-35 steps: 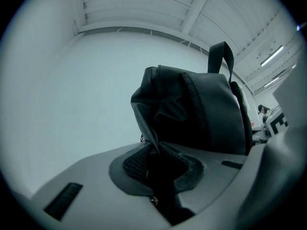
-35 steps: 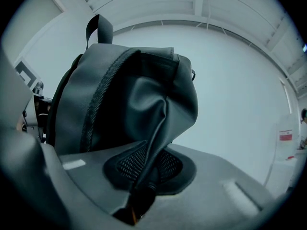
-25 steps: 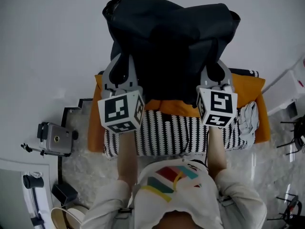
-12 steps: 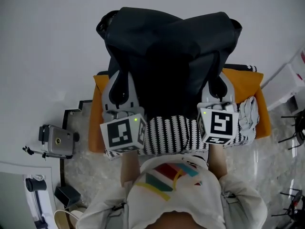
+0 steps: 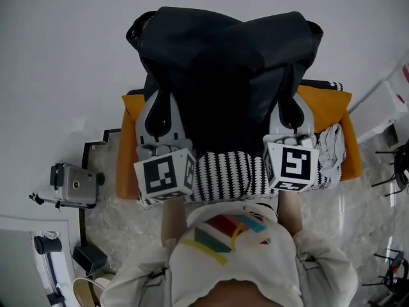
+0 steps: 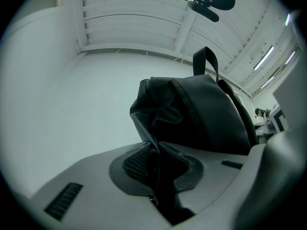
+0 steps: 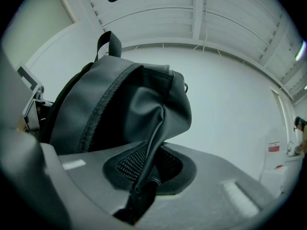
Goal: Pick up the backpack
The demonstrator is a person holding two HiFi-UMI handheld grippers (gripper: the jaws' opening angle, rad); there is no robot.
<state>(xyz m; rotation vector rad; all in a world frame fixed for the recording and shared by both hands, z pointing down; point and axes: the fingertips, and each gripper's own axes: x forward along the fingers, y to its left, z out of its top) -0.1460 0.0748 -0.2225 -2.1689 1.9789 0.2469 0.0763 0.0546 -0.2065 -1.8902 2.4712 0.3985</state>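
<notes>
The left hand-held gripper (image 6: 154, 152) has its jaws nearly together, clamped on a fold of the black backpack (image 5: 223, 56). The right hand-held gripper (image 7: 148, 164) pinches another fold the same way. The backpack is held between them, over the orange cushion (image 5: 329, 107).

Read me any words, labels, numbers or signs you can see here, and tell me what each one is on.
No text here can be read.
Wall sign, right gripper view: red and white, too small to read.
Marker cubes: black-and-white squares only, no words.
Backpack: no label showing.
</notes>
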